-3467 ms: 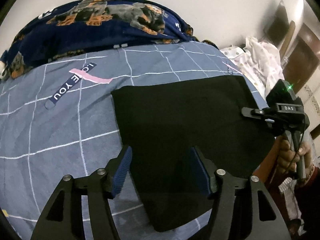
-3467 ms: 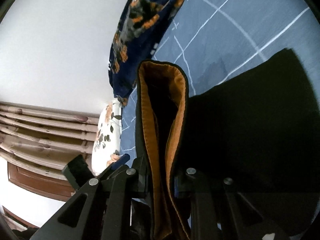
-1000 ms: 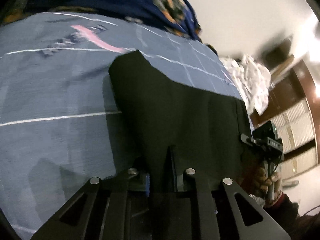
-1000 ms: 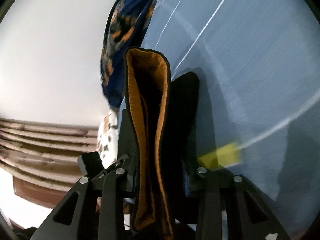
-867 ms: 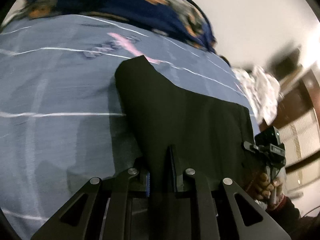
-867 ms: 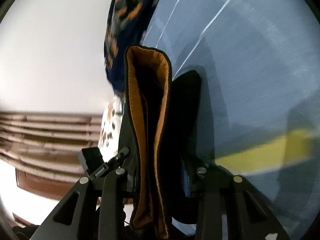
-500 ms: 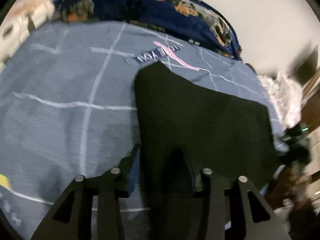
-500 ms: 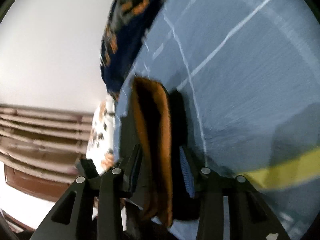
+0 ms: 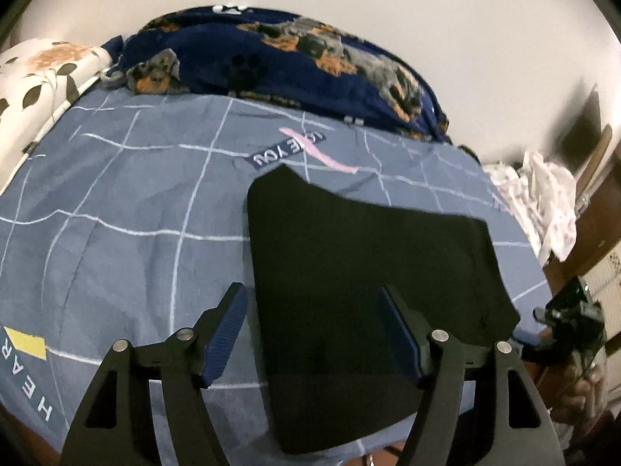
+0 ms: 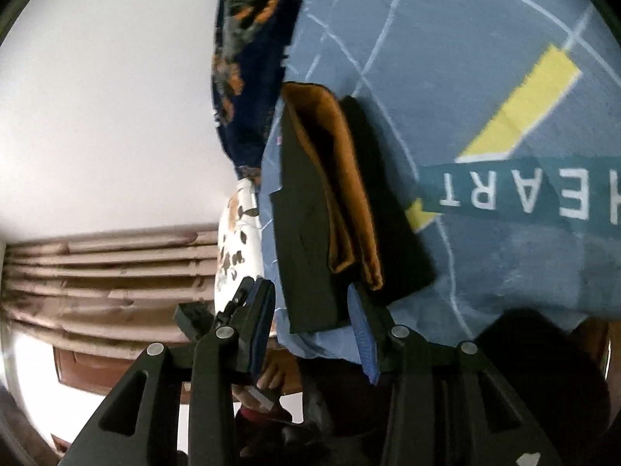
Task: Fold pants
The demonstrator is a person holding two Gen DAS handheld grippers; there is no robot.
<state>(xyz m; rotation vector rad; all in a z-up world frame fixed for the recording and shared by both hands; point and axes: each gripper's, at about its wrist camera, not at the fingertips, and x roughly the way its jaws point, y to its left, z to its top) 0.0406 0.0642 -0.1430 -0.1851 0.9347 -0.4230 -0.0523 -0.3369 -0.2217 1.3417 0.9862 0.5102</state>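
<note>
**A:** so where are the black pants (image 9: pixel 361 283) sitting right now?

**B:** Flat on the blue grid-pattern bedsheet (image 9: pixel 128 217), folded into a chunky rectangle. In the left wrist view the long axis runs from the near edge of the bed away toward the navy dog-print blanket (image 9: pixel 279 58), with one far corner poking up just short of the "LOVE YOU" print (image 9: pixel 285 149). The near end hangs a bit over the bed edge.

**A:** room around them?

**B:** Loads of bare sheet to the left of the pants, a narrower strip to the right before the bed ends. White patterned clothes (image 9: pixel 543 202) are piled off past that right side.

**A:** and the grippers?

**B:** Left gripper (image 9: pixel 314 330) is angled down over the near end, jaws opening, the pants' left edge running between the blue pads without either one pressing on it. Right gripper (image 10: pixel 310 330) points nearly level along the stacked layers, where you can see the orange lining (image 10: pixel 341 202). Its fingers sit partway apart with the pants corner between them; the right pad looks about touching the cloth, the left one clear of it, so no real grip.
</note>
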